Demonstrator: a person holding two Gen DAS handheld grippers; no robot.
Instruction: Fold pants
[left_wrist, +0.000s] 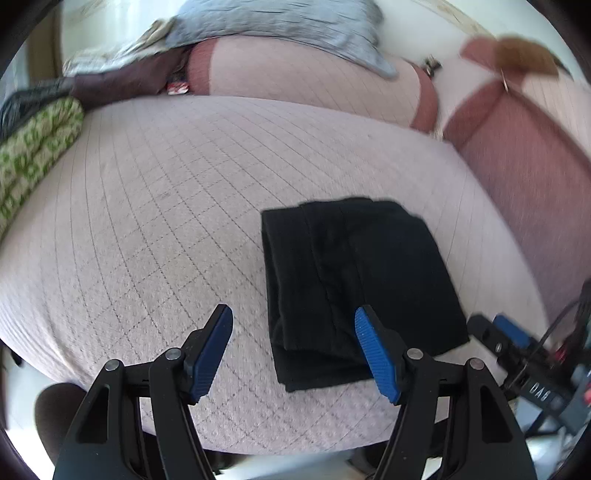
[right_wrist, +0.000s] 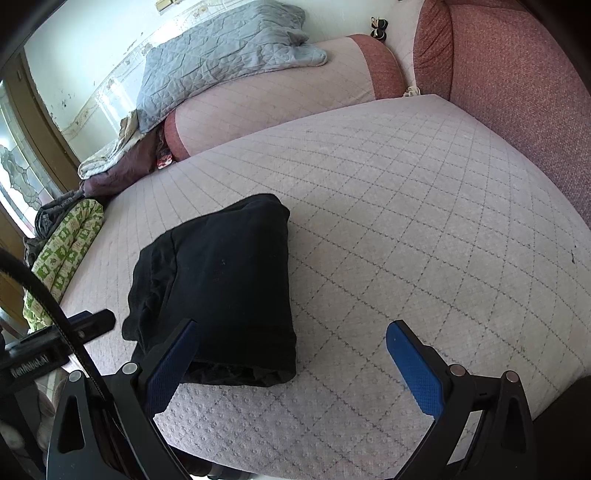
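Note:
Black pants (left_wrist: 354, 280) lie folded into a compact rectangle on a pale quilted sofa seat (left_wrist: 166, 206). In the right wrist view the pants (right_wrist: 221, 280) lie left of centre on the seat (right_wrist: 388, 206). My left gripper (left_wrist: 293, 325) is open and empty, hovering at the near edge of the pants, its right finger over the fabric. My right gripper (right_wrist: 291, 339) is open and empty, its left finger by the pants' near edge. The right gripper's tip also shows at the right of the left wrist view (left_wrist: 502, 332).
A green patterned cloth (right_wrist: 62, 254) lies at the seat's left end. A grey quilt (right_wrist: 221, 59) drapes over the backrest (right_wrist: 280, 96). A reddish armrest (right_wrist: 517, 96) bounds the right side. Dark clothes (left_wrist: 122, 81) sit at the back left.

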